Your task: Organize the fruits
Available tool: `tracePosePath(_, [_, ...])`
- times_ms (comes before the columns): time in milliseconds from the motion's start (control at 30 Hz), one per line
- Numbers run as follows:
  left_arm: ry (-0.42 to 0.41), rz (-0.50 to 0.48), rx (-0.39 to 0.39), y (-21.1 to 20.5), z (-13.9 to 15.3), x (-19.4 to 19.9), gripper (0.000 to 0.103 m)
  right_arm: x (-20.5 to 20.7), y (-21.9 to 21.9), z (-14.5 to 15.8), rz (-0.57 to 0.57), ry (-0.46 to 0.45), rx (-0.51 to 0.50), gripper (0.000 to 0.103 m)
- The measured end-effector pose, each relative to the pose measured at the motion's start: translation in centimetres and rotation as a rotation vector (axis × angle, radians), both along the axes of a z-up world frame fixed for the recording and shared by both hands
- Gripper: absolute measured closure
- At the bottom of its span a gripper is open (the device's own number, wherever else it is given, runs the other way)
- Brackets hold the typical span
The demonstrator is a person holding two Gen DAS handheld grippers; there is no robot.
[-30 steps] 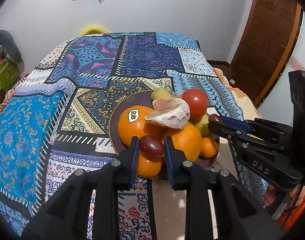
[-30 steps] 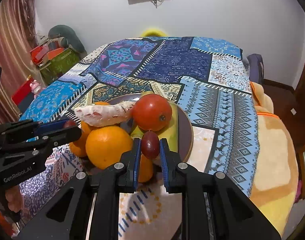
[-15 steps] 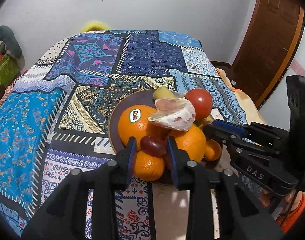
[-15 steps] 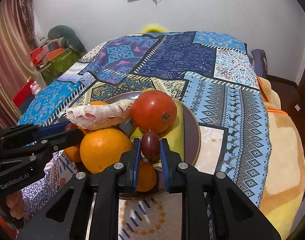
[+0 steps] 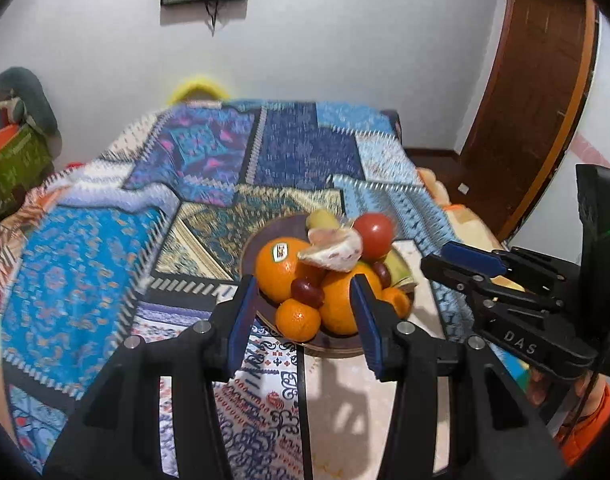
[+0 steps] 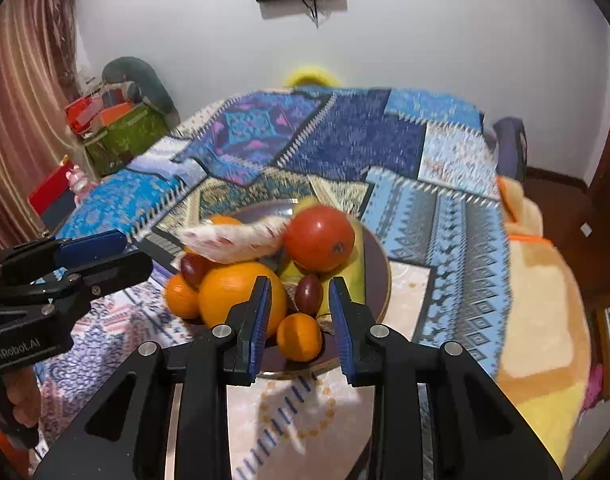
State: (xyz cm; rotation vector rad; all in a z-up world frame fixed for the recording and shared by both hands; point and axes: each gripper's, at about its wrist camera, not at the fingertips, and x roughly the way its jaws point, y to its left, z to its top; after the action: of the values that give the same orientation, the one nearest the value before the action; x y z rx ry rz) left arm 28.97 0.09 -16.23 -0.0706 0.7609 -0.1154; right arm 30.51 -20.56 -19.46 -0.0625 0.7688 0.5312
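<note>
Both the left gripper (image 5: pixel 303 312) and right gripper (image 6: pixel 299 316) spread their fingers wide, empty, at the fruit plate's (image 6: pixel 381 268) near rim.

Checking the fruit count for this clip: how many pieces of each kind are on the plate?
Large oranges: 2
Small oranges: 2
Dark red grapes: 2
Red tomato: 1
Peeled citrus piece: 1
Yellow-green fruit, partly hidden: 1
Total: 9

Two matte black plastic grippers, left gripper (image 5: pixel 303 312) stamped "GenRobot.AI", right gripper (image 6: pixel 299 318) marked "DAS". Blue rubbery pads on the fingers (image 5: pixel 239 322), silver screws at the joints. Bit of orange sleeve (image 5: pixel 585 432), bare skin.
</note>
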Motion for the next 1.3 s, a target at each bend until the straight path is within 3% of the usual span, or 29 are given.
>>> tracePosePath(200, [-0.136,-0.008,0.031,-0.7,5.8,-5.2,0.056,-4.3,-1.9,5.8,-0.030,-0.133,0.045,0.068])
tracePosePath(400, [-0.295,-0.018,0.071,-2.0,11.4,-11.8,0.055,-9.7,-3.5,10.8,-0.052,-0.253,0.103,0.067])
tracePosePath(533, [-0.393,-0.019,0.075,-2.5,14.4,-16.4,0.051,-13.7,-4.2,13.8,-0.057,-0.340,0.130,0.067])
tracePosePath(600, [-0.443,-0.014,0.082,-2.7,15.5,-18.5,0.047,-16.1,-4.5,15.0,-0.062,-0.395,0.135,0.061])
tracePosePath(833, [-0.520,-0.010,0.063,-3.2,17.4,-23.2,0.033,-21.1,-4.7,16.7,-0.077,-0.492,0.180,0.049])
tracePosePath(900, [-0.528,-0.005,0.058,-3.2,17.5,-23.9,0.029,-21.9,-4.6,16.8,-0.088,-0.512,0.189,0.040])
tracePosePath(1067, [-0.549,0.012,0.066,-3.3,17.5,-25.1,0.014,-22.6,-4.1,16.5,-0.104,-0.533,0.182,0.031])
tracePosePath(1167, [-0.555,0.018,0.058,-3.2,17.4,-25.6,0.009,-22.9,-4.2,16.3,-0.127,-0.548,0.179,0.018])
tracePosePath(1300, [-0.562,0.031,0.052,-3.0,17.2,-26.2,0.004,-23.4,-4.6,16.5,-0.144,-0.552,0.185,0.013])
